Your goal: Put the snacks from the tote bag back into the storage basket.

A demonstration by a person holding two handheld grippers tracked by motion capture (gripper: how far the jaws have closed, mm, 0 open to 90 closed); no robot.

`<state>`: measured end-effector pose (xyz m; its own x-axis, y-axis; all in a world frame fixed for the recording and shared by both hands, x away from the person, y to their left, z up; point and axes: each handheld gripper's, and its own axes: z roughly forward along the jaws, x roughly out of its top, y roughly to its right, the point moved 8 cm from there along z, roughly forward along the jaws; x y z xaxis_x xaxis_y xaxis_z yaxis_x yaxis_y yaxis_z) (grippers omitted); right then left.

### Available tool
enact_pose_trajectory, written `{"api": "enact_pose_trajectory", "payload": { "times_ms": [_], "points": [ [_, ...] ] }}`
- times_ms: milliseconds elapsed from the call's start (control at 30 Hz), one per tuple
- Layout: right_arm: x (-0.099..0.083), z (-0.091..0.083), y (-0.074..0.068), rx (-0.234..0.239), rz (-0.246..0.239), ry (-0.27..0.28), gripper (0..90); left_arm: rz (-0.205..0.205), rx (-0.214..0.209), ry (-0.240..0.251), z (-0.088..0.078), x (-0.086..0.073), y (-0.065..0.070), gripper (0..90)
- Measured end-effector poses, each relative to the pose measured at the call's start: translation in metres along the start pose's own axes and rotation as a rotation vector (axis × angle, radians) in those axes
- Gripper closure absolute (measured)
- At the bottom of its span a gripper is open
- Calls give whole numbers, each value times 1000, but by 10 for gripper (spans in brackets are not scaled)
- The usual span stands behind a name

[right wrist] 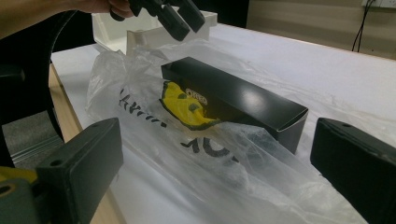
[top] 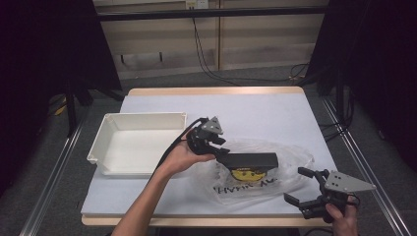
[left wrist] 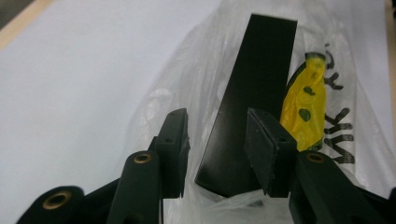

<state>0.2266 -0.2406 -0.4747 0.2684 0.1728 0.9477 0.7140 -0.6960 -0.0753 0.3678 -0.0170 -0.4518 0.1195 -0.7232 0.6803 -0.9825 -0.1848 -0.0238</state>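
Left gripper view: left gripper (left wrist: 217,149) fingers (left wrist: 268,149) spread, straddling the near end of the black box (left wrist: 254,102); contact unclear. Box long axis runs straight away from the fingers; high view has it lying flat, lengthwise left-right across the worktop (top: 275,110), on a clear plastic bag (top: 275,179) with yellow print. Right gripper (top: 303,184) fingers released wide, empty, off the bag's right edge near the worktop's front. White tray (top: 105,130) sits left of the box.
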Motion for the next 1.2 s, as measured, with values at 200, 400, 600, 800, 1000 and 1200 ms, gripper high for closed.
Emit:
{"api": "enact_pose_trajectory", "payload": {
  "times_ms": [200,400,600,800,1000,1200],
  "points": [
    [-7,1,0,-14,-27,-8,16,17,-43,-49,17,-3,5,552],
    [-10,5,-4,-3,-36,-11,12,16,-57,-78,26,-9,4,493],
    [-11,7,-6,1,-38,-23,7,48,-68,-76,26,-10,9,456],
    [-13,8,-8,14,-45,-29,7,62,-83,-79,24,-13,12,405],
    [-13,9,-7,15,-44,-34,7,91,-68,-123,28,-20,15,401],
    [-14,9,-8,20,-49,-35,7,95,-75,-136,29,-28,14,393]
  ]
}}
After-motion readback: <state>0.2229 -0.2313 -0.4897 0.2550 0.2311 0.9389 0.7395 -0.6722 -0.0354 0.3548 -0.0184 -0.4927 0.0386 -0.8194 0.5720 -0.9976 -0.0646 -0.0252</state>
